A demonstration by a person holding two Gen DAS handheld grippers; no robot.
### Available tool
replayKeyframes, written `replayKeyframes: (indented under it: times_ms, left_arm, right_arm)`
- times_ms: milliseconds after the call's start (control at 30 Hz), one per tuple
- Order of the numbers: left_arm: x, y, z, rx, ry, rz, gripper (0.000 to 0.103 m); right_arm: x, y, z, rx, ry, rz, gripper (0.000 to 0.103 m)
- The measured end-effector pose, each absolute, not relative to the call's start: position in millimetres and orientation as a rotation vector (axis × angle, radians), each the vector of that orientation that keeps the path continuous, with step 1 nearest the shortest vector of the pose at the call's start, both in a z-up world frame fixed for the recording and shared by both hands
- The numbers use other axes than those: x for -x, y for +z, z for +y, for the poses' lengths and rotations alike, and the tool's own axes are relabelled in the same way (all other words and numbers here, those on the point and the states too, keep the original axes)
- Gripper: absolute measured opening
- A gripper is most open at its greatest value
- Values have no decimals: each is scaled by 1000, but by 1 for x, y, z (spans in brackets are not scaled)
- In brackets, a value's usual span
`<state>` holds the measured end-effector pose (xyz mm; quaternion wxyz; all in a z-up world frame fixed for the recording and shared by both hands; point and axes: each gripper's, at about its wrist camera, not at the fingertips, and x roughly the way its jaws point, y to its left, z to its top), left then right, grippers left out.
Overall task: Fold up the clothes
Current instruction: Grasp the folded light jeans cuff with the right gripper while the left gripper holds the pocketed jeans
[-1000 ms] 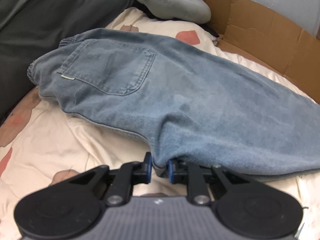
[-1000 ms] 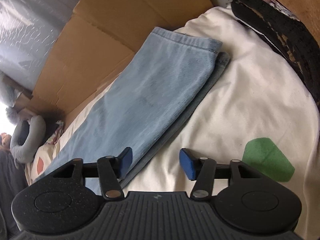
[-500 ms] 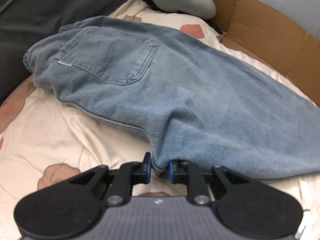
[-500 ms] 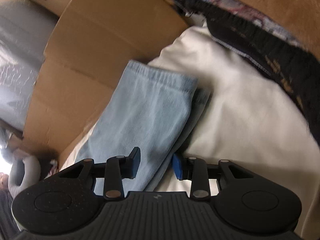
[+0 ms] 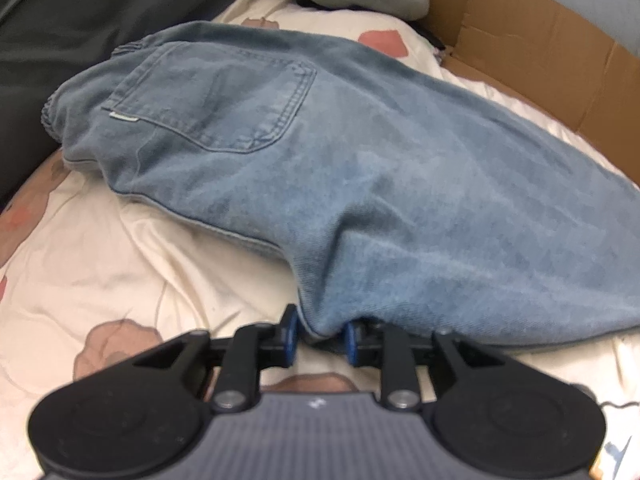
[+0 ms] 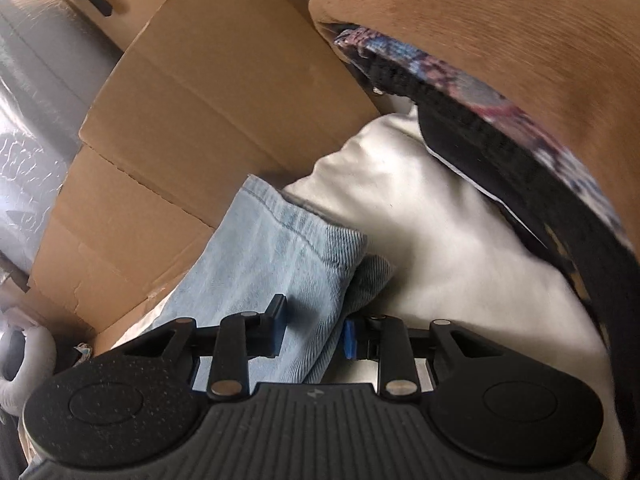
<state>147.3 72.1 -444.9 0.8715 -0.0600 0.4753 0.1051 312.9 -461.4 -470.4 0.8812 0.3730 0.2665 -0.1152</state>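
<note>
While the jeans [image 5: 360,184] lie stretched across the cream bedsheet [image 5: 100,260] beside a cardboard box [image 6: 192,120], the left gripper [image 5: 319,338] is pinching the crotch fold, and the right gripper [image 6: 312,334] is clamped on both leg cuffs [image 6: 304,248].

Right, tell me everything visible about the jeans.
The jeans are light blue, faded denim, laid flat across a cream bedsheet with blotchy prints. Their back faces up, showing a stitched patch pocket with a small tag and a gathered waistband near dark bedding. The left gripper is shut on a fold at the crotch edge. The right gripper is closed on the stacked leg ends below the hems, beside a cardboard box.
</note>
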Motion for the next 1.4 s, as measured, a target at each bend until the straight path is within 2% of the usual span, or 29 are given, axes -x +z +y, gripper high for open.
replayKeyframes:
  times_ms: [300, 367, 467, 667, 900, 1400]
  left_arm:
    - [-147, -449, 72, 130, 219, 980, 29]
    - [-147, -449, 73, 137, 218, 984, 29]
    - [-146, -450, 74, 145, 220, 983, 29]
    - [-146, -450, 72, 136, 217, 978, 27]
    - [-145, -445, 79, 147, 242, 1020, 15]
    - [-139, -394, 83, 125, 259, 1076, 11]
  right_arm:
    - [-324, -471, -475, -736, -168, 550, 34]
    - [-323, -465, -476, -709, -168, 540, 22]
    - [-324, -457, -475, -659, -150, 542, 10]
    - [-334, -443, -474, -601, -143, 572, 7]
    - [-354, -411, -474, -576, -181, 629, 6]
    - [-342, -360, -465, -566, -173, 736, 6]
